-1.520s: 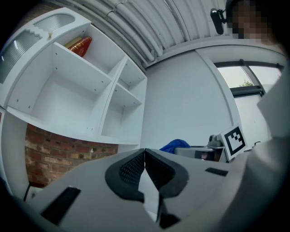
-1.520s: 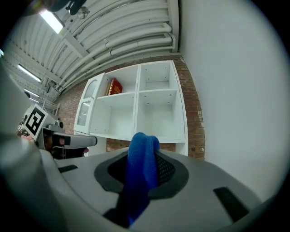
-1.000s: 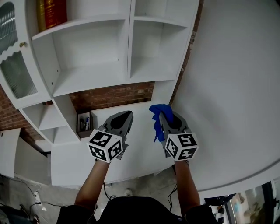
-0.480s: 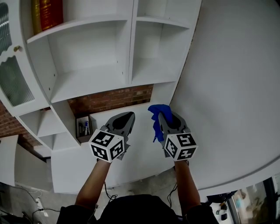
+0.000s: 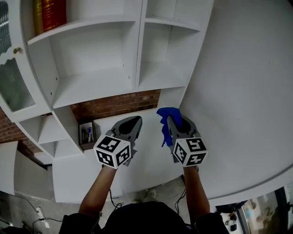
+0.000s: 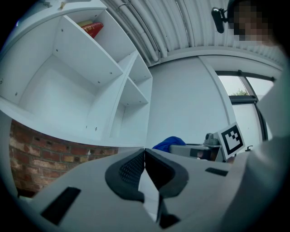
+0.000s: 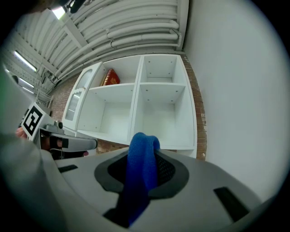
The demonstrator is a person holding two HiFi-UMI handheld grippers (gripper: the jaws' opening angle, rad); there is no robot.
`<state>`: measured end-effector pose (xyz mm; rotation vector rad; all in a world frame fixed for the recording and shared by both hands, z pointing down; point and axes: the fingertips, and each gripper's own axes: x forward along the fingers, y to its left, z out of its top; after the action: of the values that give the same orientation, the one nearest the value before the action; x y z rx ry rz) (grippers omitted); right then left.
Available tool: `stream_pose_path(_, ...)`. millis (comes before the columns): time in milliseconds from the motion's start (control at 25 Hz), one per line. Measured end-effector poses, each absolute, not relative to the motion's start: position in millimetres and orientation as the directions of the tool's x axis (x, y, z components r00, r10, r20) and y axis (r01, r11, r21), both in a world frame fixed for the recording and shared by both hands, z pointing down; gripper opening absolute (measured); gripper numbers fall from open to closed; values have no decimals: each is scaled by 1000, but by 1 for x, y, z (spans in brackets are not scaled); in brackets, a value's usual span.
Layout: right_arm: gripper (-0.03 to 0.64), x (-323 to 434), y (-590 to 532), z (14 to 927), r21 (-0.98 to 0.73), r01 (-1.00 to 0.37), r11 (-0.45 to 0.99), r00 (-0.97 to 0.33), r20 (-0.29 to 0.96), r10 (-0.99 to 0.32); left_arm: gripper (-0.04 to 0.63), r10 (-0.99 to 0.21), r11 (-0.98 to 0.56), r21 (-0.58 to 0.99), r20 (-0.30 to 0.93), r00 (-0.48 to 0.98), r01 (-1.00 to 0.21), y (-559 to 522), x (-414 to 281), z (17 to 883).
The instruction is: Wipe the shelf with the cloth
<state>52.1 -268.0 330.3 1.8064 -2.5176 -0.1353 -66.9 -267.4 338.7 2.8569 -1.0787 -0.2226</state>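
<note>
**Now: cloth gripped, shelf not yet reached**

The crumpled blue cloth [image 5: 163,122] is clamped in the right tongs [image 5: 176,121], below the white open-fronted shelf unit [image 5: 94,87] and apart from it. The left tongs [image 5: 133,120] are pressed together, empty. Probably best: lift the cloth onto a shelf board and press it flat, gripping firmly.

No text, number or brand can be read. On the marker cubes of the left gripper [image 5: 133,119] and right gripper [image 5: 173,119] we find only black-and-white square patterns. The spines of the books [image 5: 49,13] at far left are illegible.
</note>
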Motion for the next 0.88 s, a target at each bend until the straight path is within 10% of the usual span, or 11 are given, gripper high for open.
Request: stream_pose_path(880,98,73,-338,310,119,-919,377,-386,-63,-920,17,-705,-709,95,-120,699,-699,-329,-43,325)
